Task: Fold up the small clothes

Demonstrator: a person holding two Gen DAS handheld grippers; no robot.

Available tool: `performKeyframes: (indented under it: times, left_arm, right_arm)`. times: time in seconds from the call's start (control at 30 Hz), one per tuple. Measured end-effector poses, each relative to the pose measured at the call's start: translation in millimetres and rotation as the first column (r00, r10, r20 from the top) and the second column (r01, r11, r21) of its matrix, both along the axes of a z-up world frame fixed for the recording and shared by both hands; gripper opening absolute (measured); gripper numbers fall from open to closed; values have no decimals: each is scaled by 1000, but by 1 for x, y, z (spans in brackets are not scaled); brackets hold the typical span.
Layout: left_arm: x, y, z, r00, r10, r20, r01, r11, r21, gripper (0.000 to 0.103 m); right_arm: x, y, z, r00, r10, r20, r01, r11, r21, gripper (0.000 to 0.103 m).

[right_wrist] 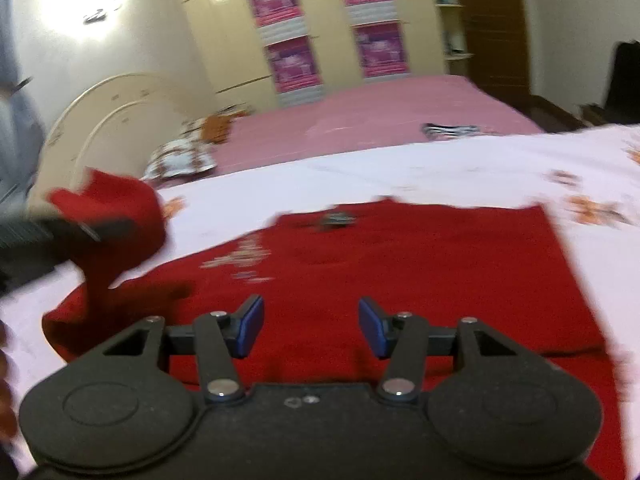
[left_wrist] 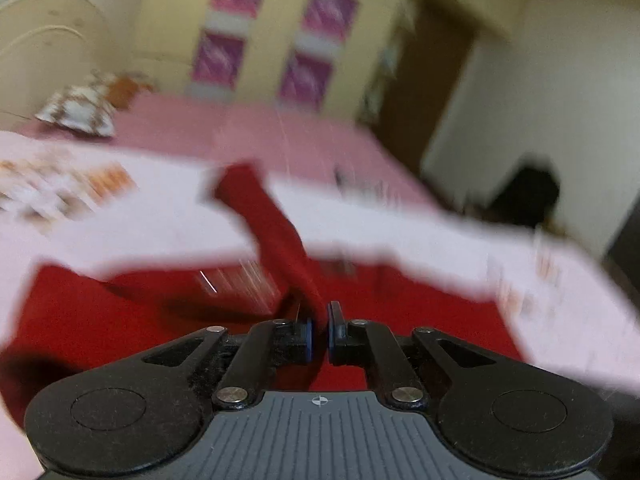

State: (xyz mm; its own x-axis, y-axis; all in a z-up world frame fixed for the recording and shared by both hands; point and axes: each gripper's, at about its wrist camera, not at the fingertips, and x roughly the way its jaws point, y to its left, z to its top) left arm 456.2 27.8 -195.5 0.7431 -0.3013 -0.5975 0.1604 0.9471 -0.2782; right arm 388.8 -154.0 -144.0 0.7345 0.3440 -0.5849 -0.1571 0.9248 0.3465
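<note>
A red shirt (right_wrist: 400, 272) lies spread on a white flowered sheet (right_wrist: 400, 168) on the bed. My left gripper (left_wrist: 320, 330) is shut on a red sleeve (left_wrist: 272, 220) and holds it lifted above the shirt body (left_wrist: 120, 312). In the right wrist view that left gripper (right_wrist: 80, 228) shows at the far left with the raised sleeve (right_wrist: 116, 204). My right gripper (right_wrist: 311, 326) is open and empty, low over the near part of the shirt. Both views are motion-blurred.
A pink bedsheet (right_wrist: 380, 108) covers the far bed, with a patterned pillow (right_wrist: 180, 160) by the cream headboard (right_wrist: 108, 120). A striped cloth (right_wrist: 448, 130) lies at the sheet's far edge. A cream wardrobe (right_wrist: 320, 28) and a brown door (right_wrist: 496, 28) stand behind.
</note>
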Motion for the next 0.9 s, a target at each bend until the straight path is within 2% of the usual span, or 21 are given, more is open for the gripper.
performKeyframes:
  times: [0.1,0.17,0.2,0.23,0.3,0.37,0.43,0.53,0.63,0.67,0.7,0.8,0.9]
  left_arm:
    - [-4,-39,-20,995,-60,-77,70,989,129,6]
    - [-20,-53,-17,996,-75,-54,84,977,195,10]
    - [-27,-58,-12,996,-75,-51,84,976,199,24]
    - [-34,-55,-6,996,-72,-46,79,981,179,47]
    - [-50,-49,11,999,-38,-2,38,987,157,78]
    - [-70,-40,24,999,11,54,-20,986,166,80]
    - [-82,-22,34,996,54,73,-65,985,160,80]
    - [-90,15,38,985,155,81,-168,964,205,80]
    - [-99,52,31,966,250,58,-257,942,217,80]
    - [-102,61,26,960,276,50,-280,935,218,80]
    - [-106,71,22,952,302,40,-304,928,216,80]
    - [-114,85,8,944,330,14,-324,920,221,80]
    - [-114,87,-7,943,332,10,-325,915,238,80]
  right_arm:
    - [0,-35,-13,998,-28,-57,31,998,58,53]
    - [1,-46,-18,997,-24,-74,30,996,89,53]
    - [2,-49,-20,997,-19,-77,27,994,105,54]
    - [4,-51,-22,997,-13,-81,23,993,120,58]
    - [8,-50,-23,996,7,-92,7,988,153,63]
    - [10,-47,-25,993,47,-112,-26,983,184,63]
    - [17,-41,-31,986,83,-143,-51,975,216,61]
    - [26,-26,-39,979,97,-180,-57,975,213,60]
    - [30,-13,-40,980,102,-172,-64,975,214,60]
    - [31,-8,-40,980,102,-171,-63,974,219,59]
    - [33,-4,-38,980,105,-167,-64,970,233,53]
    - [34,8,-40,975,131,-181,-79,960,268,43]
    - [35,15,-40,980,102,-171,-53,962,270,42]
